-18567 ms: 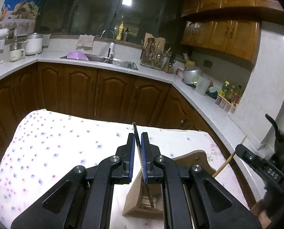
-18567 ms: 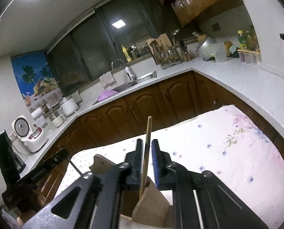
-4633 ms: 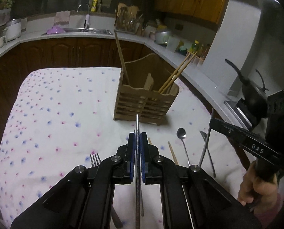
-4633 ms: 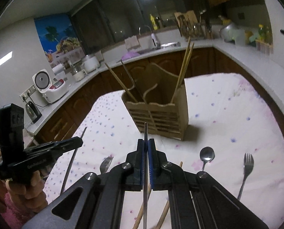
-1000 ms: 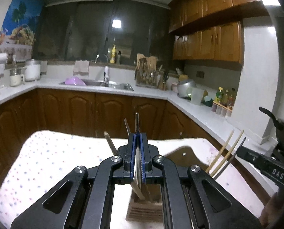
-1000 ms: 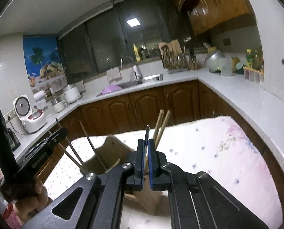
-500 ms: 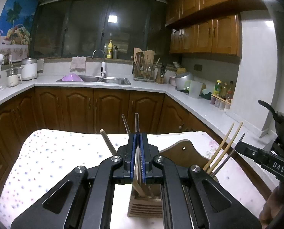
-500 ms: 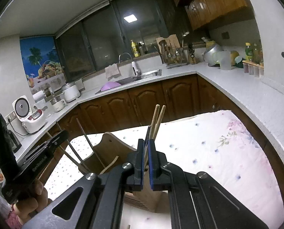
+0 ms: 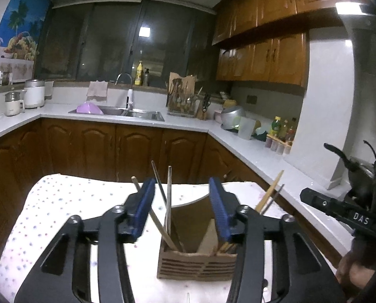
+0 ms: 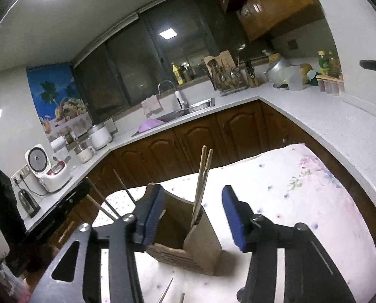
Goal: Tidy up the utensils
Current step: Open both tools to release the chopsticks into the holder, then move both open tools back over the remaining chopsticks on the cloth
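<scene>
The right gripper (image 9: 339,208) reads "DAS". Both it and the left gripper (image 9: 181,209) have fingers spread wide above the wooden holder (image 9: 196,260).

Worktop (image 10: 301,189) draped in a white cloth (image 9: 49,202) with small coloured dots and a floral print toward its far right corner, a slatted wooden utensil holder (image 10: 188,250) standing on the cloth, utensil ends (image 10: 166,291) at the near edge.
</scene>
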A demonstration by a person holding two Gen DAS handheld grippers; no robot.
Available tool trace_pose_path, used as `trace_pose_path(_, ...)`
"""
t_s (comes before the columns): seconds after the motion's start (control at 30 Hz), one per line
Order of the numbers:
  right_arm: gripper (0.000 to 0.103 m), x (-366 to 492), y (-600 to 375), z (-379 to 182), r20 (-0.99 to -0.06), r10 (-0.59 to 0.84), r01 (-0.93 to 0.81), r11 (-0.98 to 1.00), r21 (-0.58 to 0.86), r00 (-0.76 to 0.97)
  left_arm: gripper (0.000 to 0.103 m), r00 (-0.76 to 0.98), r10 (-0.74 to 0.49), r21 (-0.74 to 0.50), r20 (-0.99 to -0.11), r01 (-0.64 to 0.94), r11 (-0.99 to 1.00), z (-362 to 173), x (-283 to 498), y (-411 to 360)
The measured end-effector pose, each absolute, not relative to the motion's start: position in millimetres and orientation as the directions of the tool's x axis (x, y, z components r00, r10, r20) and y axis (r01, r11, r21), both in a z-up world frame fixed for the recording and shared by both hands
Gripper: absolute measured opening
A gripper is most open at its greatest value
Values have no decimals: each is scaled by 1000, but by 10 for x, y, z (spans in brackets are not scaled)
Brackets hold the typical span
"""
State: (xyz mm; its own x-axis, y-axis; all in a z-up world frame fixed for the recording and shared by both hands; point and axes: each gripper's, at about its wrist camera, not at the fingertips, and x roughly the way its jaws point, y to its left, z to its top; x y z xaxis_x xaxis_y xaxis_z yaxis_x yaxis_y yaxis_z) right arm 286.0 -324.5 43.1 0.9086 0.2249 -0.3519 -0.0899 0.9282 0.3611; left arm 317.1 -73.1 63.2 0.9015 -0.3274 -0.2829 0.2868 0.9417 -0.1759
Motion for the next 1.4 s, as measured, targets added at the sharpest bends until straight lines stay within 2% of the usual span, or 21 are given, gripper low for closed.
trace_pose_path(0.07,56,2769,-3266,434,-346,223,-89,927,365,911,65,907,-310,-175,-285,269,947,650,3053,-666)
trace_pose_path(0.1,61,2698,-3272,426,-342,224,-89,925,368,912,82,909,-298,-178,-291,254,951,645,2987,-623)
trace_pose_path(0.13,65,2646,-3279,413,-341,226,-90,924,371,912,93,912,-281,-183,-298,235,955,629,2915,-568)
trace_pose_path(0.17,67,2596,-3279,396,-342,227,-91,924,371,912,95,914,-269,-188,-303,219,957,608,2854,-515)
trace_pose_path(0.4,71,2272,-3246,190,-409,222,-72,933,352,885,96,872,-234,-216,-431,153,964,304,2563,-218)
trace_pose_path(0.67,77,1875,-3150,-12,-478,216,-54,943,329,852,96,825,-202,-173,-528,129,977,-26,2206,-169)
trace_pose_path(1.0,79,1535,-3004,-293,-521,223,-44,942,333,824,96,777,-194,-140,-599,137,981,-276,1929,-131)
trace_pose_path(1.4,79,1573,-2848,-498,-575,236,-42,943,330,784,96,719,-202,-123,-665,162,979,-463,1990,-175)
